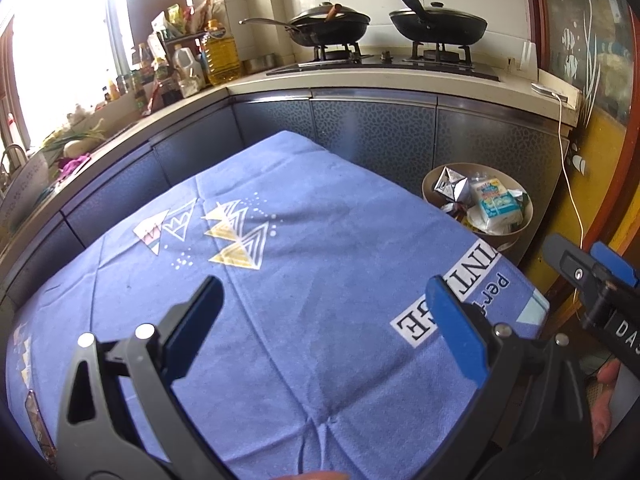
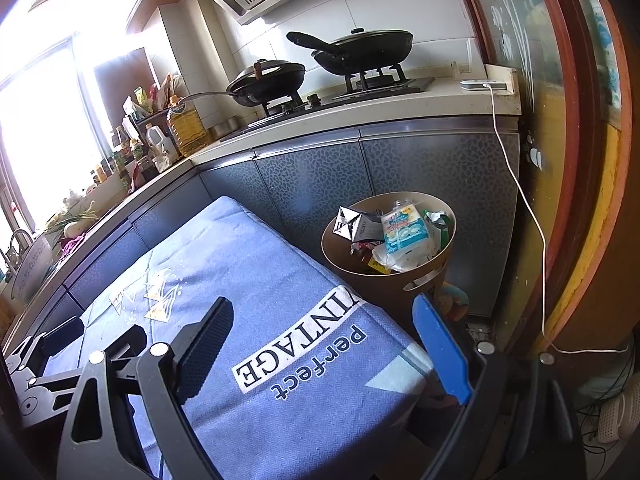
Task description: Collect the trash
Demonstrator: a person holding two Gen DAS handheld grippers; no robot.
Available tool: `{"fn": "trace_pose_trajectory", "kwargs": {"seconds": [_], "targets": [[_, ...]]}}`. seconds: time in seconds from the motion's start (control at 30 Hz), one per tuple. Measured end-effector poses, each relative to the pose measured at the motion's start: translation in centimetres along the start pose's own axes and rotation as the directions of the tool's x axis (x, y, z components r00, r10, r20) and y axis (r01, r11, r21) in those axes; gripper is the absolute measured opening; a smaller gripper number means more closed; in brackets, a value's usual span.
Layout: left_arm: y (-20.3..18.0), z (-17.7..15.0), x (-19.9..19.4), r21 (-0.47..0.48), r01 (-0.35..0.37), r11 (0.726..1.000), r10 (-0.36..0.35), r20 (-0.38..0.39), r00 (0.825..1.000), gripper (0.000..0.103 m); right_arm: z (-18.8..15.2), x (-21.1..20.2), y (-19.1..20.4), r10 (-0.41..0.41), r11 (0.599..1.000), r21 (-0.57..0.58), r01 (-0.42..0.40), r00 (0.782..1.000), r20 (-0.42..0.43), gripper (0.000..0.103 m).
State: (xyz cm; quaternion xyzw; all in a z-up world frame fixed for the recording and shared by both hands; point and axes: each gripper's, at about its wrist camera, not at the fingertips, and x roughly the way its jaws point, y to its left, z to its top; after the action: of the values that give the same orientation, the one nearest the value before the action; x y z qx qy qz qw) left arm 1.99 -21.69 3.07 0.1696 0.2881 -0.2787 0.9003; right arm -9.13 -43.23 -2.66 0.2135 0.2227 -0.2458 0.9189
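- Left gripper [image 1: 324, 322]: jaws spread wide, nothing between them, held above the blue tablecloth [image 1: 280, 264].
- Right gripper [image 2: 332, 348]: jaws spread wide and empty, over the cloth's corner near the printed lettering.
- Trash bin [image 2: 424, 276]: stands on the floor beside the table, against the cabinets.
- Trash [image 2: 404, 236]: cartons and wrappers lie inside the bin; items lower down are probably more packaging.

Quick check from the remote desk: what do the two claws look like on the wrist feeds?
Both match: a dark grey plastic frame with triangular cut-outs and silver pivot bolts. On the left claw and the right claw, one finger carries a dark textured pad and the other a bright blue pad. White lettering "DAS" marks the right claw's body in the left wrist view.
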Motion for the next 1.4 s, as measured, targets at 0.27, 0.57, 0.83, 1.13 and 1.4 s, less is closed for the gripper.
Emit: {"fn": "trace_pose_trajectory", "kwargs": {"seconds": [0.27, 0.57, 0.83, 1.13, 1.4], "targets": [[-0.3, -0.1, 0.2, 0.012, 0.005, 1.0, -0.005, -0.005, 1.0, 0.097, -0.3, 0.0, -0.3, -0.002, 1.0, 0.006, 0.002, 1.0, -0.003, 0.089], [-0.7, -0.3, 0.4, 0.033, 0.012, 0.999, -0.012, -0.011, 1.0, 0.097, -0.4, 0.1, -0.6, -0.004, 1.0, 0.011, 0.004, 1.0, -0.007, 0.089], [-1.0, -0.6, 0.7, 0.043, 0.02, 0.999, -0.018, -0.029, 0.999, 0.097, -0.6, 0.3, -0.8, -0.007, 1.0, 0.021, 0.008, 1.0, -0.014, 0.089], [-1.2, -0.8, 1.1, 0.045, 0.029, 0.999, -0.027, -0.046, 0.999, 0.097, -0.6, 0.4, -0.9, -0.008, 1.0, 0.021, 0.009, 1.0, -0.016, 0.089], [-1.3, -1.0, 1.3, 0.048, 0.039, 0.998, -0.036, -0.055, 0.998, 0.097, -0.7, 0.5, -1.0, -0.009, 1.0, 0.021, 0.01, 1.0, -0.019, 0.089]]}}
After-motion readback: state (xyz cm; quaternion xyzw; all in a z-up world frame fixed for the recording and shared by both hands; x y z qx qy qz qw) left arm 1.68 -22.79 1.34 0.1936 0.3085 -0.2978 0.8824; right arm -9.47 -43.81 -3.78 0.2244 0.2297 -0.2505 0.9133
